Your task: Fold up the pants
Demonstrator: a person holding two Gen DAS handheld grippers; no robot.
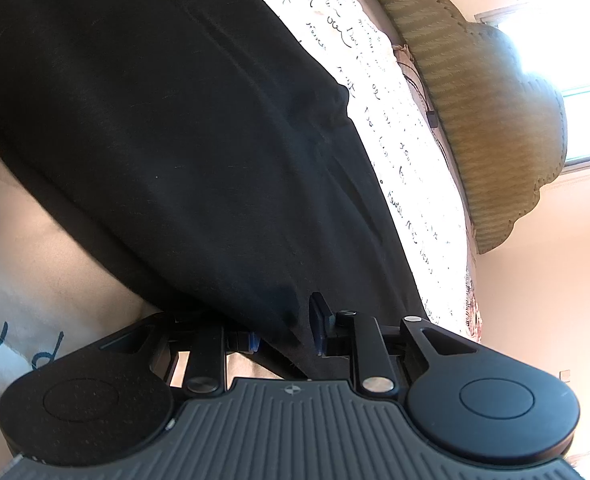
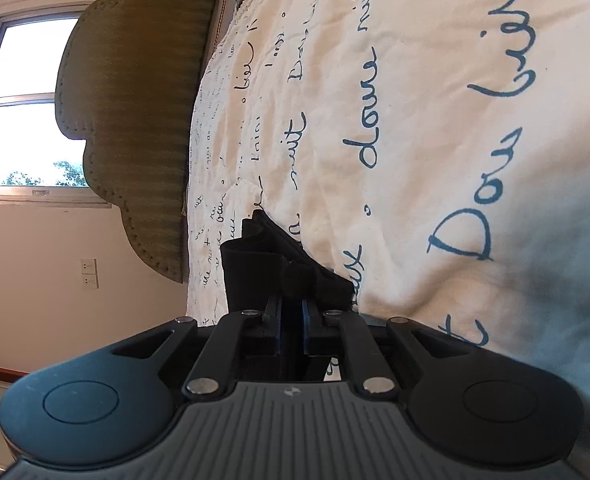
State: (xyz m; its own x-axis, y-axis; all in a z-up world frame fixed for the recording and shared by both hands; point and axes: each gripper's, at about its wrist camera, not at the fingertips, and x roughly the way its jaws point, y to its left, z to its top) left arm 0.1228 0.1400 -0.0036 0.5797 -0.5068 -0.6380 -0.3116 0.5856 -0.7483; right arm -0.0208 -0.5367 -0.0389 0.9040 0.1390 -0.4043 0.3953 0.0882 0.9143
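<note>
The black pants [image 1: 183, 128] hang as a broad dark sheet across most of the left wrist view, over the cream bedspread [image 1: 399, 128]. My left gripper [image 1: 285, 328] is shut on a gathered bunch of that cloth, and its blue-padded fingers [image 1: 318, 320] show on either side of it. In the right wrist view a folded black band of the pants [image 2: 263, 260] sticks up out of my right gripper [image 2: 291, 310]. Its blue pads [image 2: 306, 320] stand narrowly apart with the dark cloth filling the gap between them. This gripper sits just above the bedspread [image 2: 415, 120].
The bedspread is cream with blue handwritten words. An olive-green scalloped headboard [image 2: 135, 100] stands at the head of the bed, with a bright window [image 2: 19, 108] beyond it. Two wall sockets [image 2: 89, 273] sit on the pale wall under the window.
</note>
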